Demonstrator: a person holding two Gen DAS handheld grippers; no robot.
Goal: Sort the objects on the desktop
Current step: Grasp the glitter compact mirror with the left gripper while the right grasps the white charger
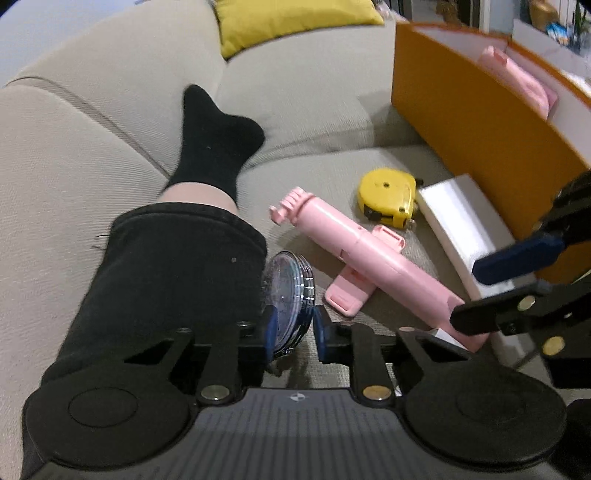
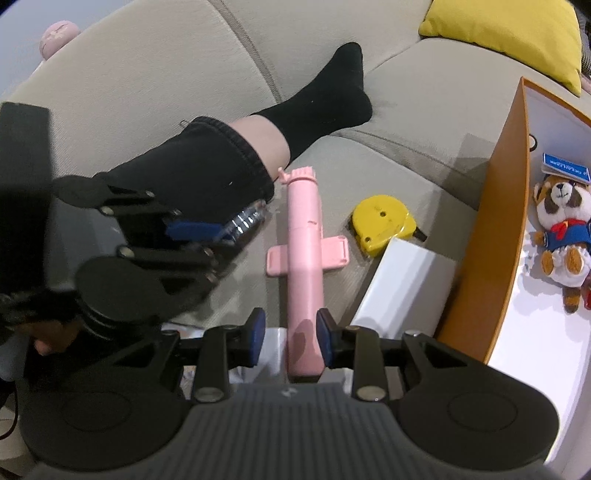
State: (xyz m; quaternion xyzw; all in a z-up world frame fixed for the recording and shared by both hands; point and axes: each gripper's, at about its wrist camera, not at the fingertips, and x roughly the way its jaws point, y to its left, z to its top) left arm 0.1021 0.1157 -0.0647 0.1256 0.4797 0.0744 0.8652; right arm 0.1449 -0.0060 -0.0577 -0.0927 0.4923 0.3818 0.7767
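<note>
A clear round case (image 1: 286,299) stands on edge against a person's black trouser leg (image 1: 166,273), and my left gripper (image 1: 295,326) is shut on it, one blue pad on each face. From the right wrist view the left gripper (image 2: 218,243) holds that case (image 2: 247,219) at its tip. A pink selfie stick (image 1: 354,243) lies on the beige sofa seat (image 1: 314,155). My right gripper (image 2: 291,338) is open around the near end of the stick (image 2: 303,258): the right pad touches it, the left pad stands apart. The right gripper (image 1: 469,291) shows at the right edge.
A yellow tape measure (image 2: 376,225) and a white box (image 2: 402,288) lie beside an orange-walled box (image 2: 495,240) holding a plush toy (image 2: 561,236). The person's black sock (image 2: 325,99) rests on the sofa. A yellow cushion (image 2: 509,33) sits at the back.
</note>
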